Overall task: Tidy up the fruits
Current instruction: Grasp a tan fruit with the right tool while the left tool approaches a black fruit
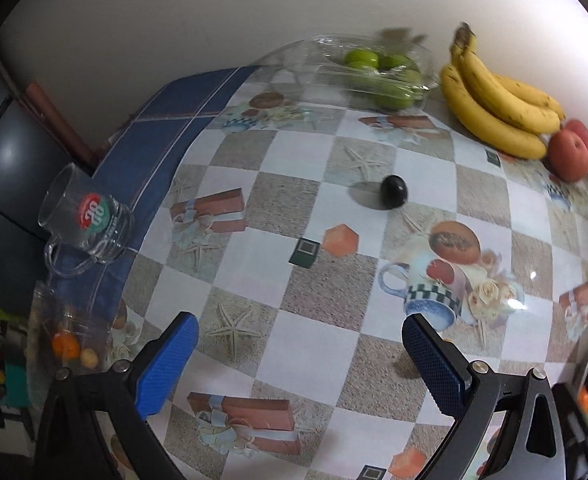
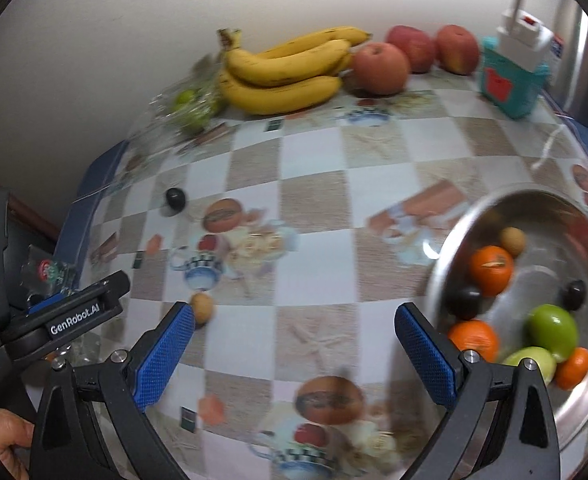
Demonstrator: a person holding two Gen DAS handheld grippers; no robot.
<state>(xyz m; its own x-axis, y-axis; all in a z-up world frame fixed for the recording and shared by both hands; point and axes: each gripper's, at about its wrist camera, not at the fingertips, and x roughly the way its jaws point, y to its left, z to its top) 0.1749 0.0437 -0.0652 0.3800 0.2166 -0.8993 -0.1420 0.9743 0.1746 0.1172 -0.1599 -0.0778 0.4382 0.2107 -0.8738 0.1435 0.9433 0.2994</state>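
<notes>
Jaws on both grippers stand wide apart and hold nothing. The left gripper hovers above the table, which is covered with a checked cloth, and the right gripper hovers beside the steel bowl.

Governing relation: the dark plum lies alone on the table, straight ahead of the left jaws and slightly to their right, well apart from them. Its long axis appears near upright, leaning slightly; the fruit is almost round, so jaw orientation matters little. In the right wrist view the same plum sits far to the left, so the left gripper is judged the nearer one. A second loose item, a small tan fruit, lies just beside the left finger of the right gripper, which makes the right gripper the nearer one for it.

Count, loose on the table: one dark plum, one tan fruit.

Count, in the steel bowl: three oranges, two green fruits, two dark plums, one tan fruit.

Count, along the wall: one bunch of bananas, three bananas of it clearly showing; three red apples; one clear container of green fruits, number uncertain through the plastic.

One glass mug sits near the left table edge.
</notes>
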